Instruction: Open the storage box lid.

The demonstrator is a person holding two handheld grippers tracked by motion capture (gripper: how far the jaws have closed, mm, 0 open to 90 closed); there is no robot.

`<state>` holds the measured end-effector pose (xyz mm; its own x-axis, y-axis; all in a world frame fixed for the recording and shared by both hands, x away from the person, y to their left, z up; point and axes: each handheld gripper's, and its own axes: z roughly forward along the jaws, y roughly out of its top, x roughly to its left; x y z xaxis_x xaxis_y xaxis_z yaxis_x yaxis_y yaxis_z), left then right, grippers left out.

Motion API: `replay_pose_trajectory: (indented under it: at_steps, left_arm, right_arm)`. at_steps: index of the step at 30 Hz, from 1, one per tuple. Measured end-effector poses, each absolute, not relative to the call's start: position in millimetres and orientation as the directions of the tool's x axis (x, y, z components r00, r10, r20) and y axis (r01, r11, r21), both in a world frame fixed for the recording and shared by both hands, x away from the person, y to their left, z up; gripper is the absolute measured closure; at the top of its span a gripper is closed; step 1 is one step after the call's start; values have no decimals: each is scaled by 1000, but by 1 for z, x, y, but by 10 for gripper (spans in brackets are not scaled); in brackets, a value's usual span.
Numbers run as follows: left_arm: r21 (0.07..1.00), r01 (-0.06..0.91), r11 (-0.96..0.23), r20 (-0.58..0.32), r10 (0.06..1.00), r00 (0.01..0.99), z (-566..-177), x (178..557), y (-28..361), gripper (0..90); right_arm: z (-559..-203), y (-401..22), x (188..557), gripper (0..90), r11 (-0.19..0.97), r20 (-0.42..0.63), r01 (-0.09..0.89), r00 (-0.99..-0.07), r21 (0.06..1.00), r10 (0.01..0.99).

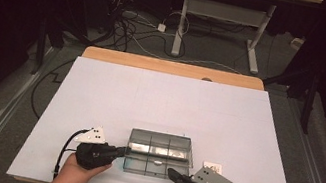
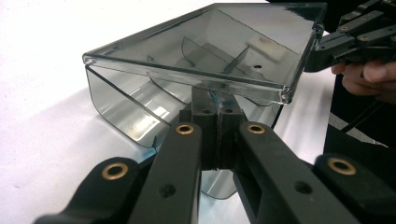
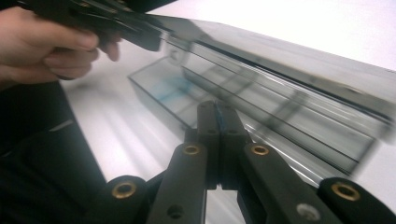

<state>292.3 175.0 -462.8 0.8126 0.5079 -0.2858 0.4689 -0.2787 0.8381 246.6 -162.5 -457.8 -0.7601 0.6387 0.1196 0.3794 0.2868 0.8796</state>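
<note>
A clear smoke-tinted plastic compartment box w/ hinged lid [image 1: 158,154] sat on the white table sheet [image 1: 169,103], near edge, roughly centre, between both hands. Dividers showed thru the plastic; a small pale item lay in one near compartment, too small to ID.

Left gripper [image 1: 126,151] came in from the box's left end, jaws pressed together. In the left gripper view the tips [image 2: 215,105] sat right under the lid's edge [image 2: 187,74], the lid raised and tilted above the base, so prob. pinching or propping that lid lip; exact contact hard to tell. Right gripper [image 1: 170,173] was at the box's near right corner, jaws also pressed together; in the right gripper view its tips [image 3: 215,116] were at the near wall of the base [image 3: 280,126], the frame blurred, and a grip on the wall couldn't be confirmed.

Judged step: opening the box, lid partway up, left doing the lifting, right steadying the base.

Next move prob. calls for swinging the lid up and back on its far hinge w/o dragging the base. The right would need to hold the base down; the light box could slide or tip on the smooth sheet.
</note>
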Motion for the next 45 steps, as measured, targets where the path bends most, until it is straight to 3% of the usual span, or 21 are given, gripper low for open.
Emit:
replay_pose_trajectory:
  at_steps: [20,45]
  left_arm:
    - [842,458,-286,-266,519,813,-463,296,177,875]
    - [844,452,-289,-256,524,812,-468,314,166,875]
  right_arm:
    - [-455,-214,252,900,223,107,418,-634,881,766]
    - [-459,-229,275,900,206,82,395,-601,895,795]
